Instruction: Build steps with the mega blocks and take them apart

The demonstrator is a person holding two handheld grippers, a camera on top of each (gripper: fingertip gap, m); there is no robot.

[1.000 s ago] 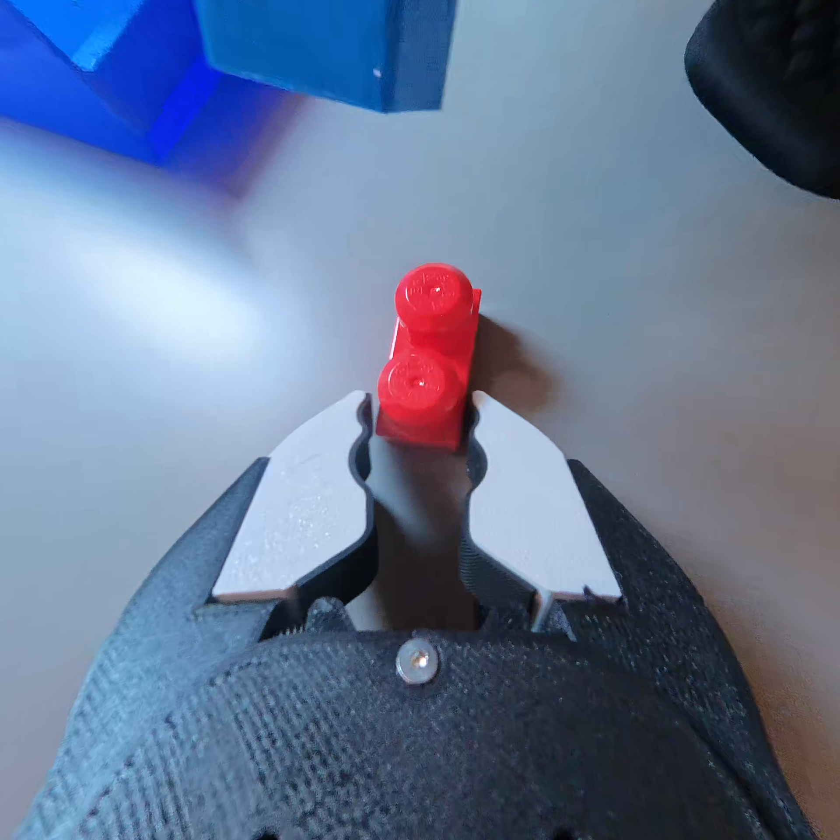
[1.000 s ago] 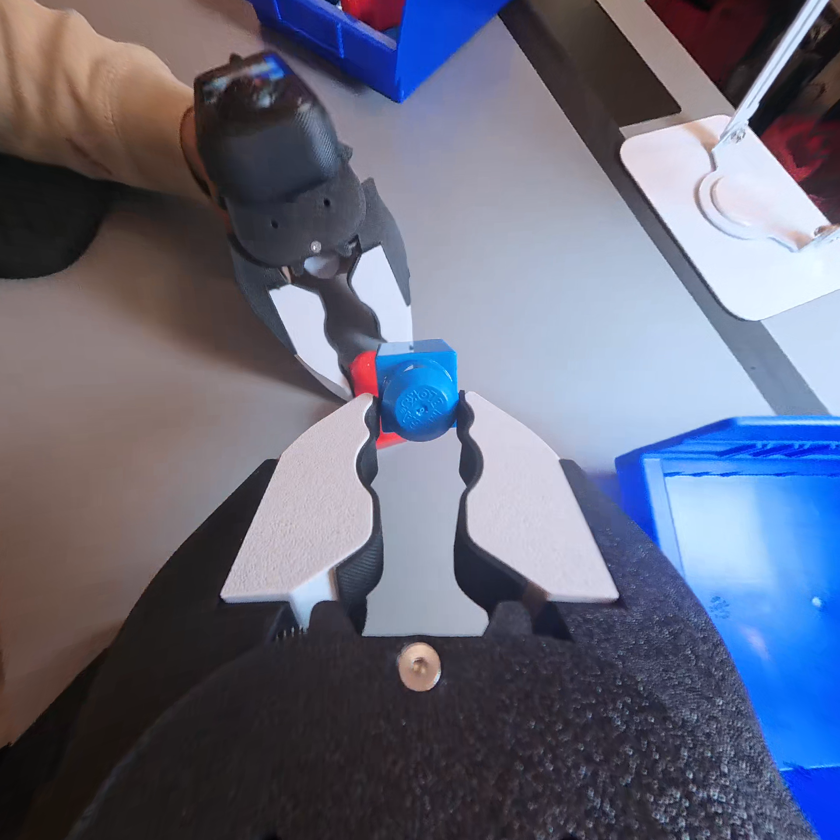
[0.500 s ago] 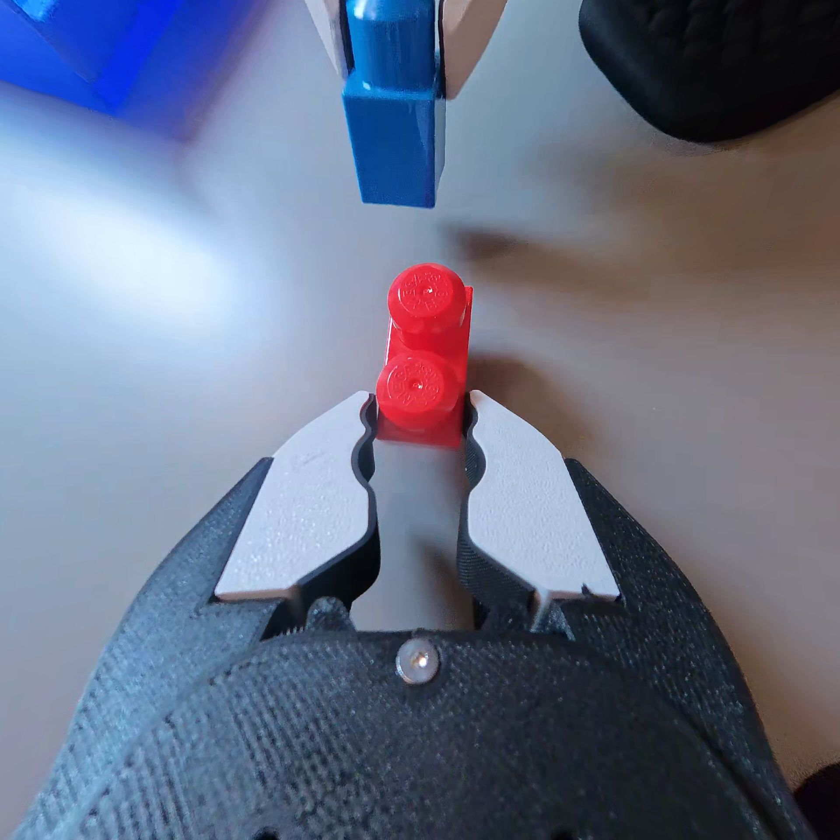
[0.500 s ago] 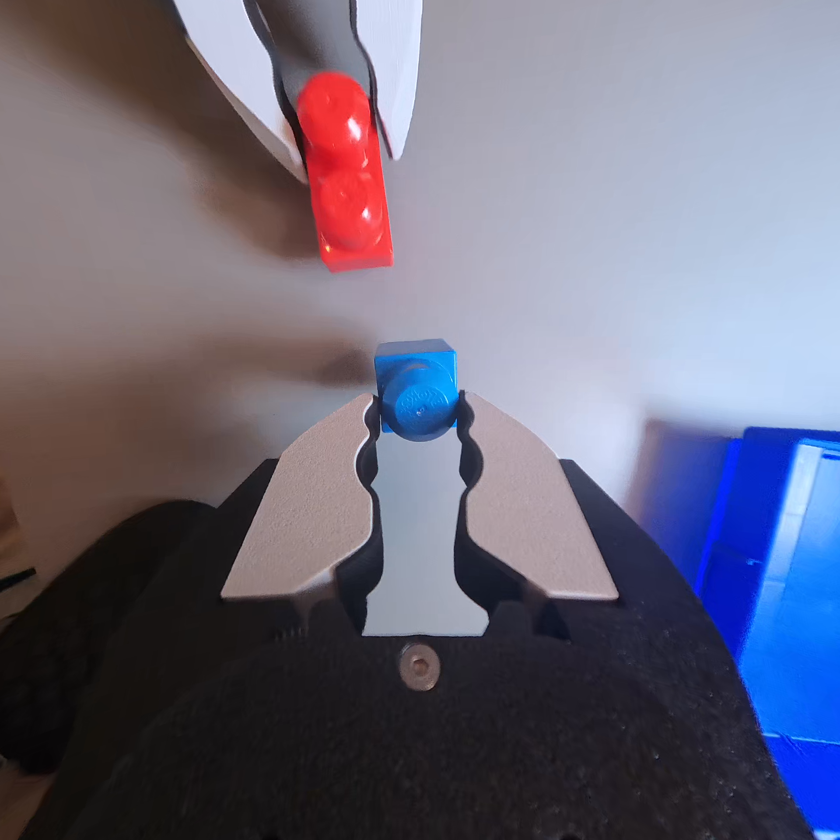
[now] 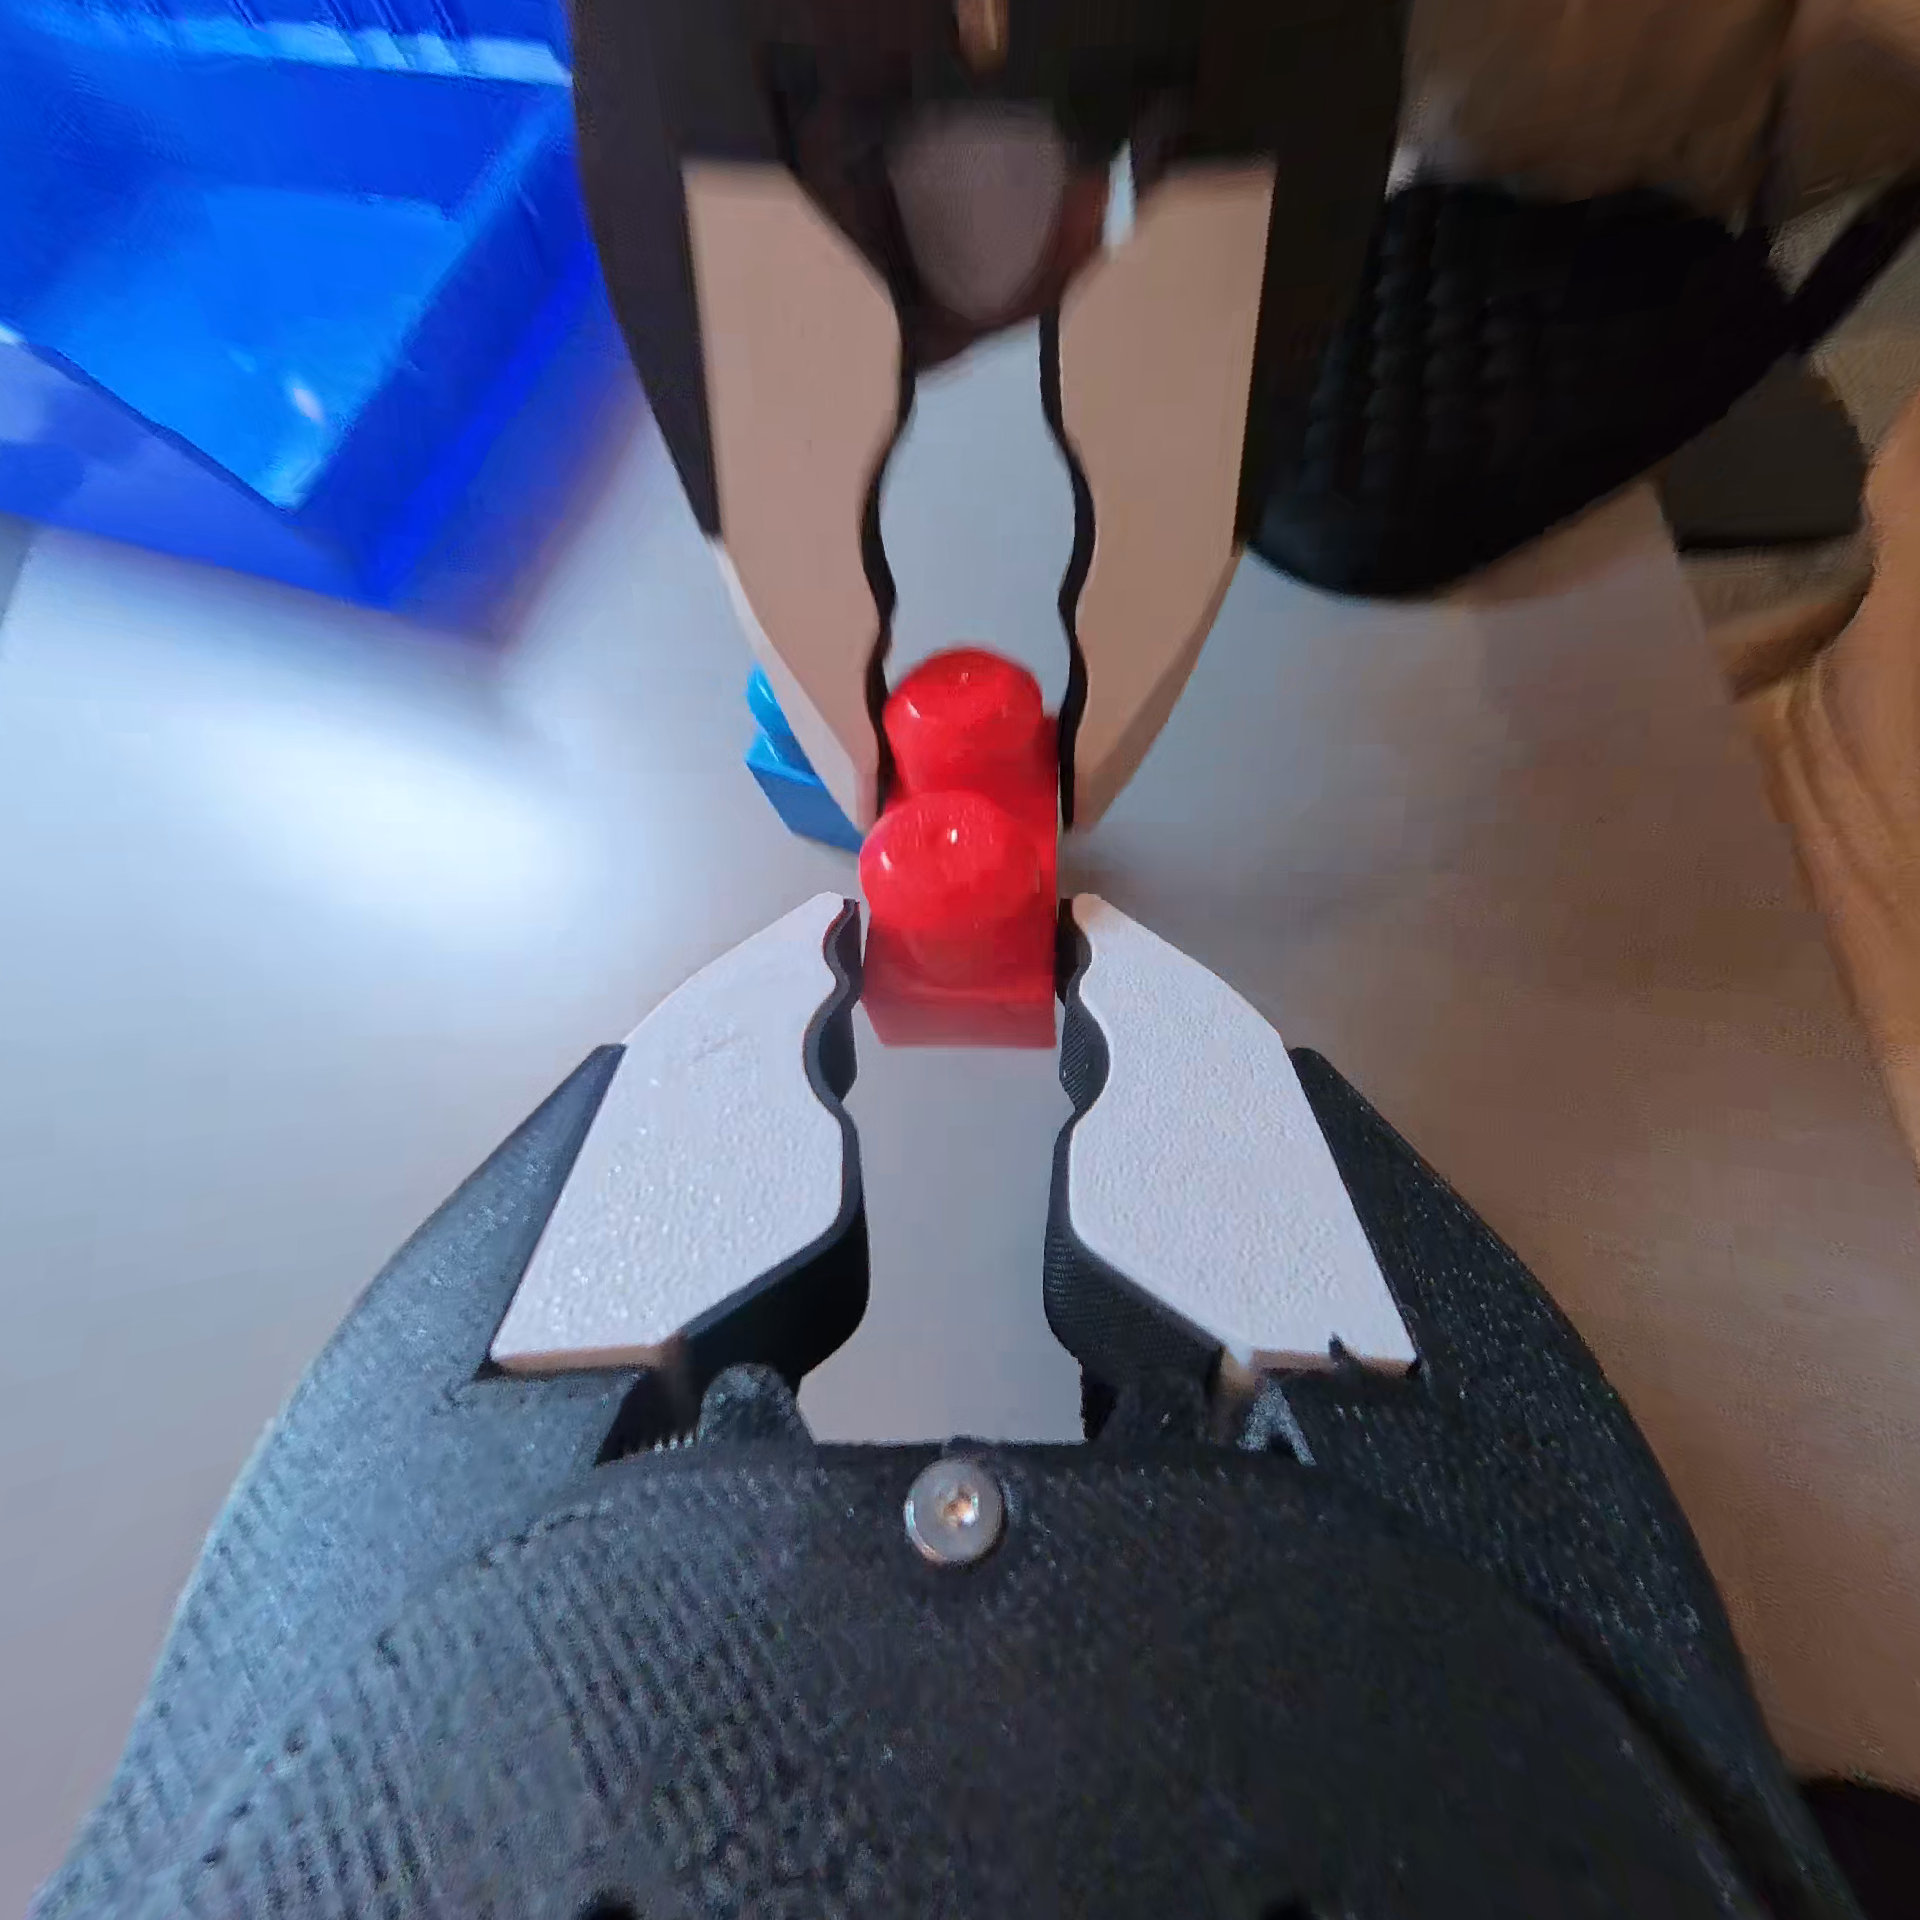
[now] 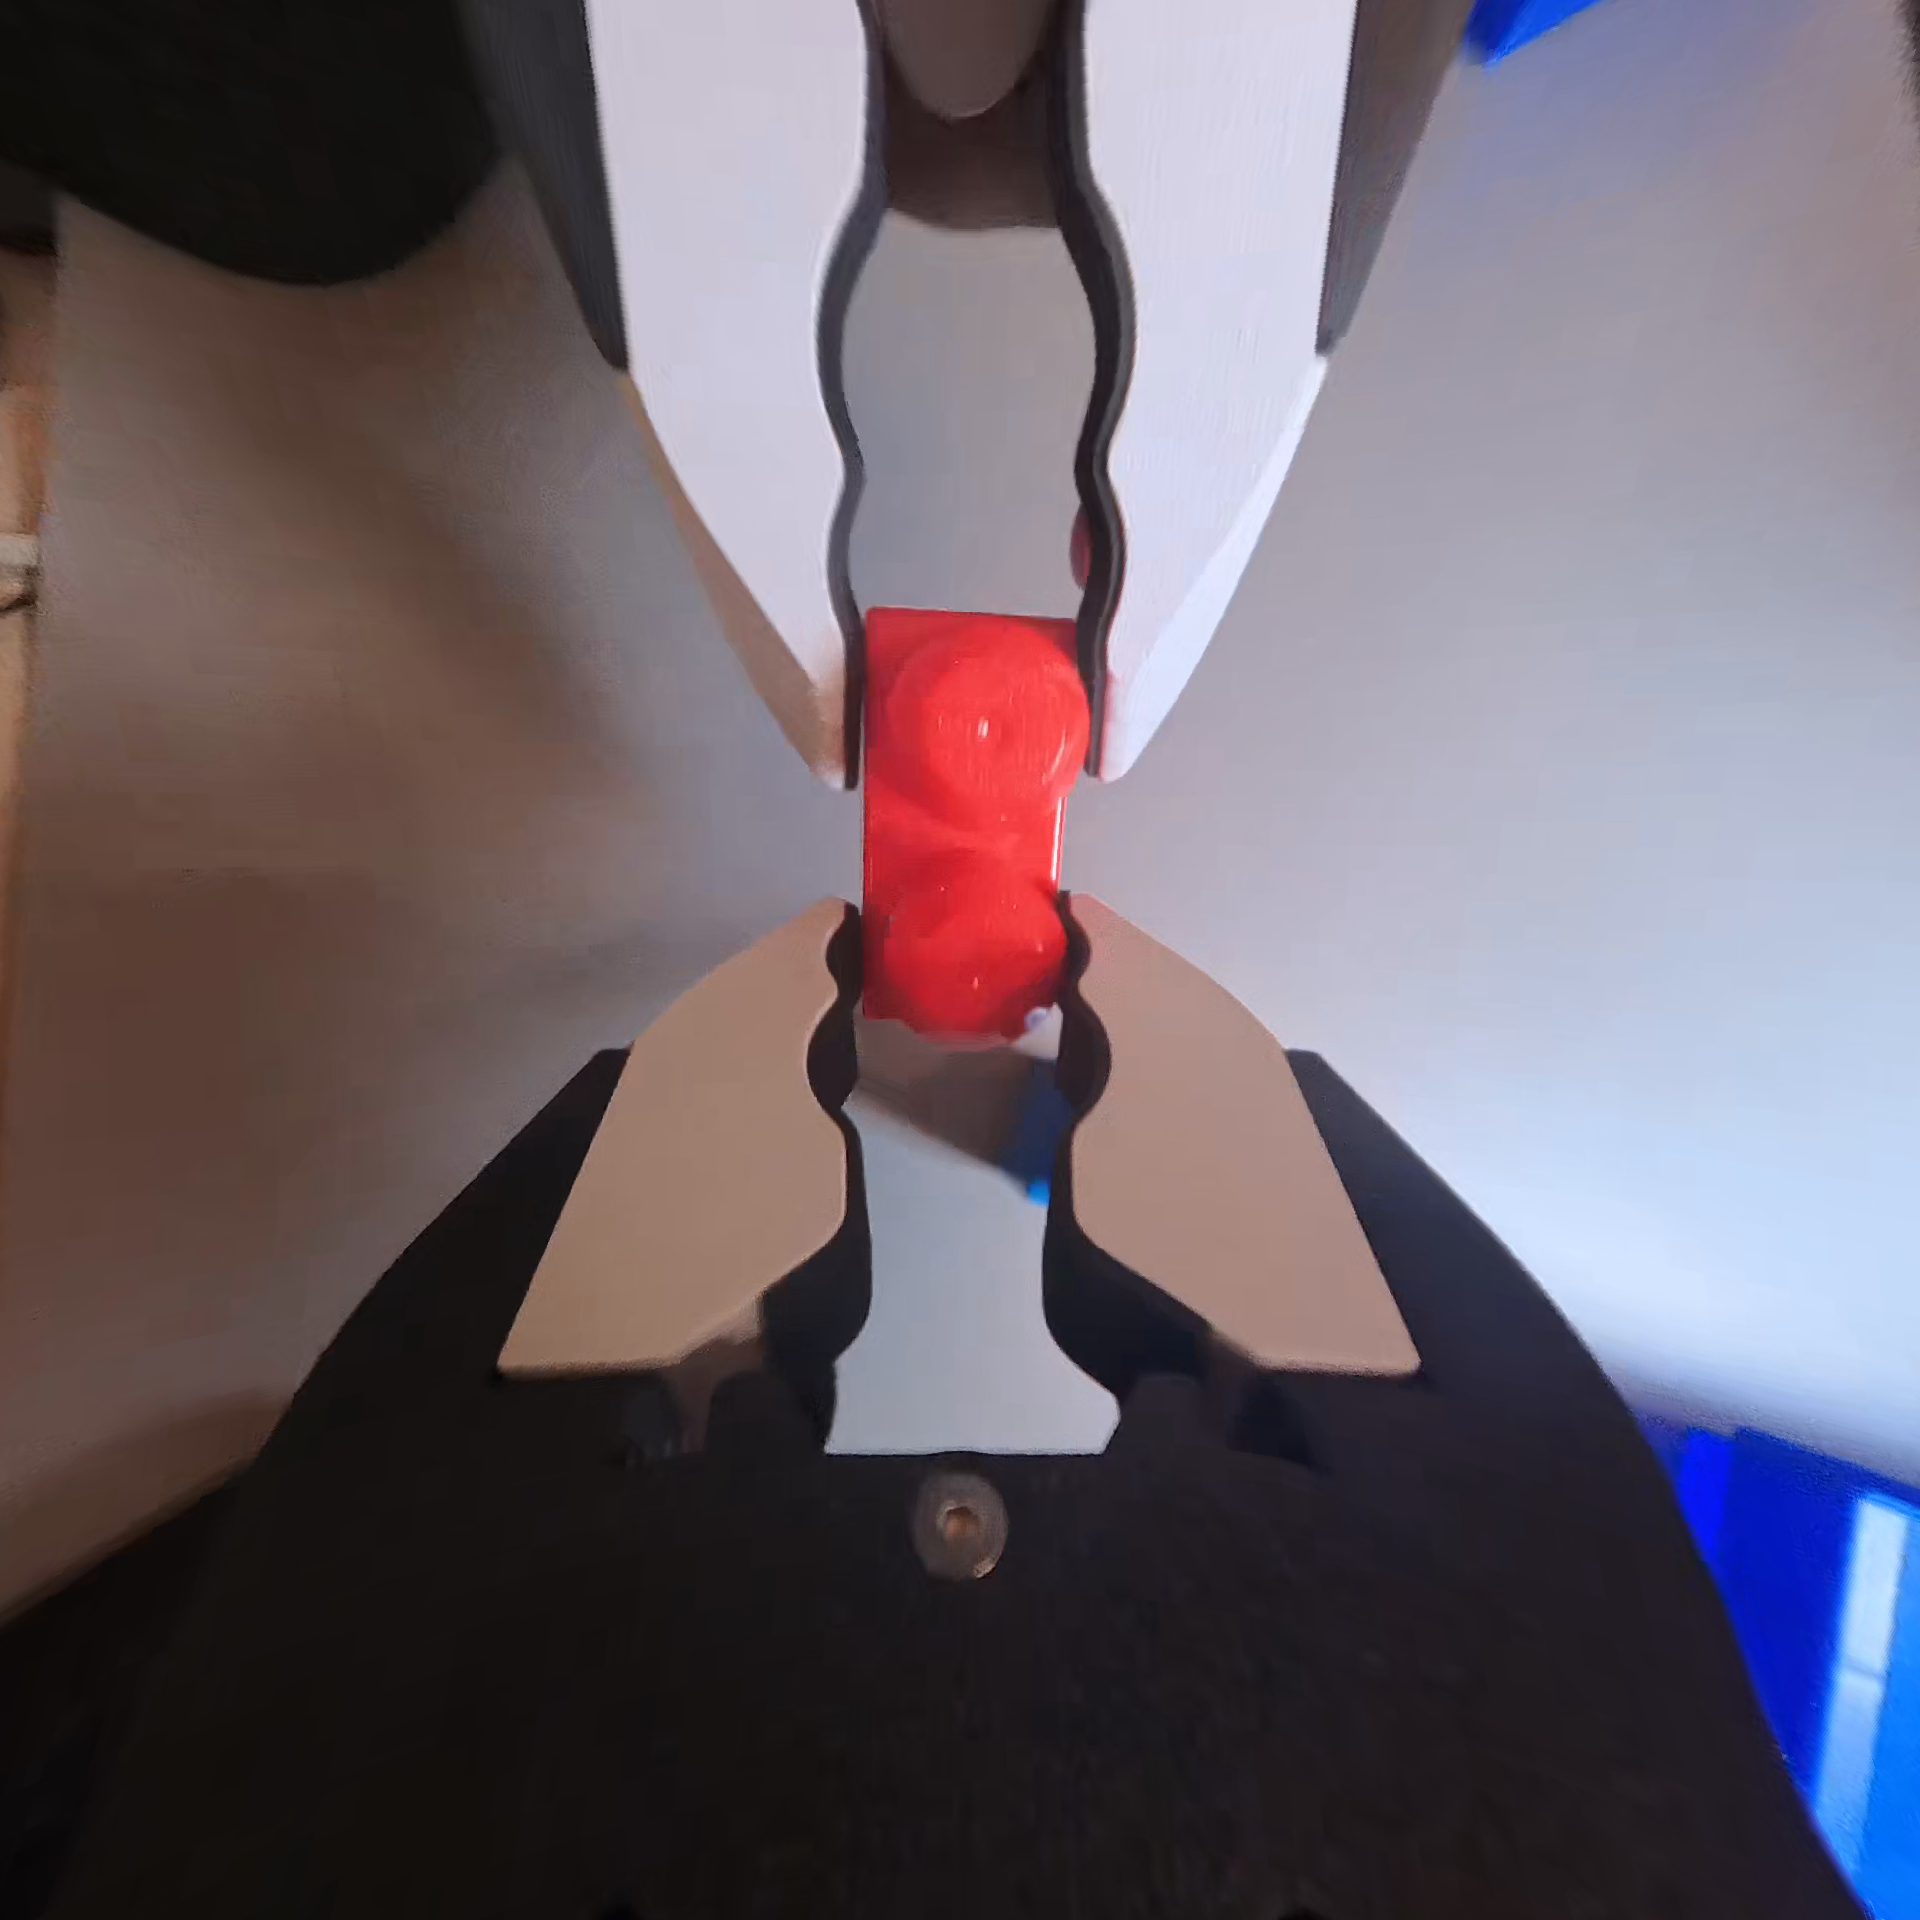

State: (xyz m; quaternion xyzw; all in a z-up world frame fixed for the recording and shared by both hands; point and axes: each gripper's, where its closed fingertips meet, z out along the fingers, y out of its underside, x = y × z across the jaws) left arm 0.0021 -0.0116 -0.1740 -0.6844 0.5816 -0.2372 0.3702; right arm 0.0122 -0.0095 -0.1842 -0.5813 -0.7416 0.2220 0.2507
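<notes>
Red plastic sits at the centre of both views: a two-stud red block (image 5: 961,914) held between two tools that face each other over the grey bench (image 5: 312,987). The left hand-held gripper (image 5: 958,920) pinches the near end of the red block, its pale fingers (image 5: 717,1132) pressed against the block's two sides. From the opposite side, the right hand-held gripper (image 5: 971,769) reaches in, its fingertips flanking the block's far stud; they lie against or just beside the block's sides.

In the right wrist view the same red block (image 6: 966,821) runs lengthwise between the two tools. The right hand-held gripper (image 6: 958,935) is closed on the end nearest its camera, while the left hand-held gripper (image 6: 966,727) clamps the far end.

A blue block (image 5: 790,769) shows only as a corner beside the right tool's finger, low and to the left of the red one; whether it is joined to the red block or held cannot be told. In the right wrist view a blue sliver (image 6: 1039,1143) appears below the red block, between the fingers.

A blue bin (image 5: 260,312) stands on the bench at the upper left, well apart from the blocks.
</notes>
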